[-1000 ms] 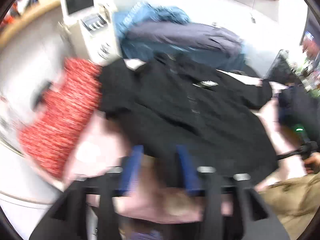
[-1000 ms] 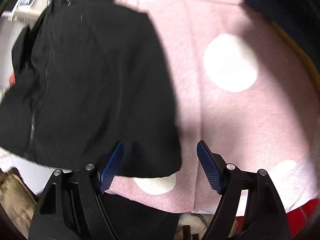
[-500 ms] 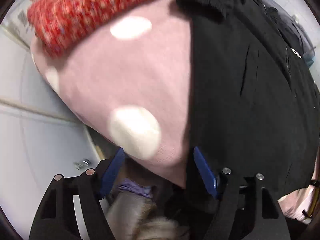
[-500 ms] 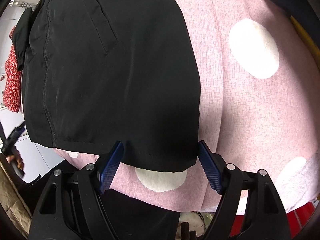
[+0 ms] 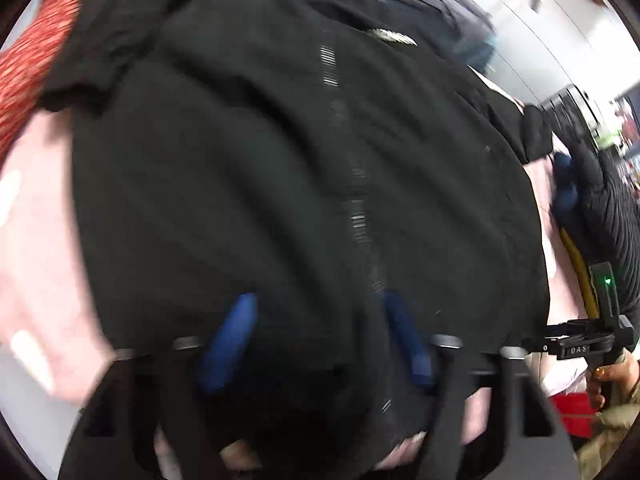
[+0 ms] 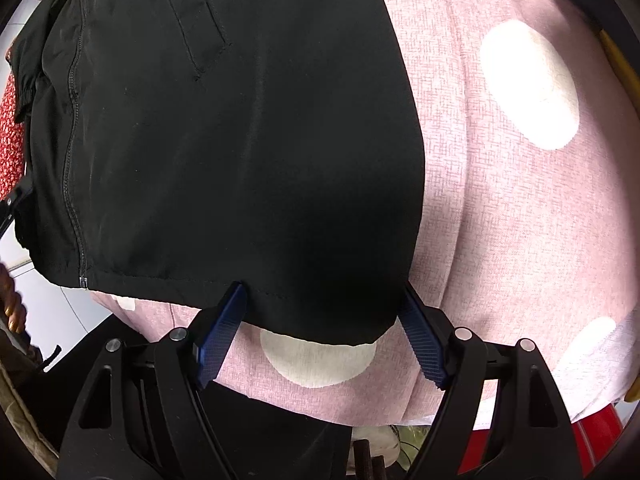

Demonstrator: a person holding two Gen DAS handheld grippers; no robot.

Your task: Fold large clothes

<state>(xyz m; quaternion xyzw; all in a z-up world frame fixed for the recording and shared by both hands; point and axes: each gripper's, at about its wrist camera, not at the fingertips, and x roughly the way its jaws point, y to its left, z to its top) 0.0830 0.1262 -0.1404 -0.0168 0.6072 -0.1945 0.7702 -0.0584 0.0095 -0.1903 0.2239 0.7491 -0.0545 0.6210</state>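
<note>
A large black zip jacket (image 5: pixel 304 168) lies spread front-up on a pink cloth with white dots (image 6: pixel 520 184). In the blurred left wrist view my left gripper (image 5: pixel 320 304) is open, its blue fingers over the jacket's near hem beside the zipper. In the right wrist view the jacket (image 6: pixel 224 136) fills the left half, with a pocket and zipper showing. My right gripper (image 6: pixel 322 292) is open, its jaws straddling the jacket's bottom right hem corner. The right gripper's body also shows in the left wrist view (image 5: pixel 588 336).
A red patterned cloth (image 5: pixel 28 64) lies at the far left of the pink cloth. Dark blue garments (image 5: pixel 420 4) are piled behind the jacket. Dark fabric (image 5: pixel 608 208) and a yellow edge (image 6: pixel 618 56) sit to the right. A red object (image 6: pixel 592 436) is below the table edge.
My left gripper swung from the pink cloth's left side onto the jacket's near hem by the zipper. My right gripper moved forward until its open jaws reached the hem corner.
</note>
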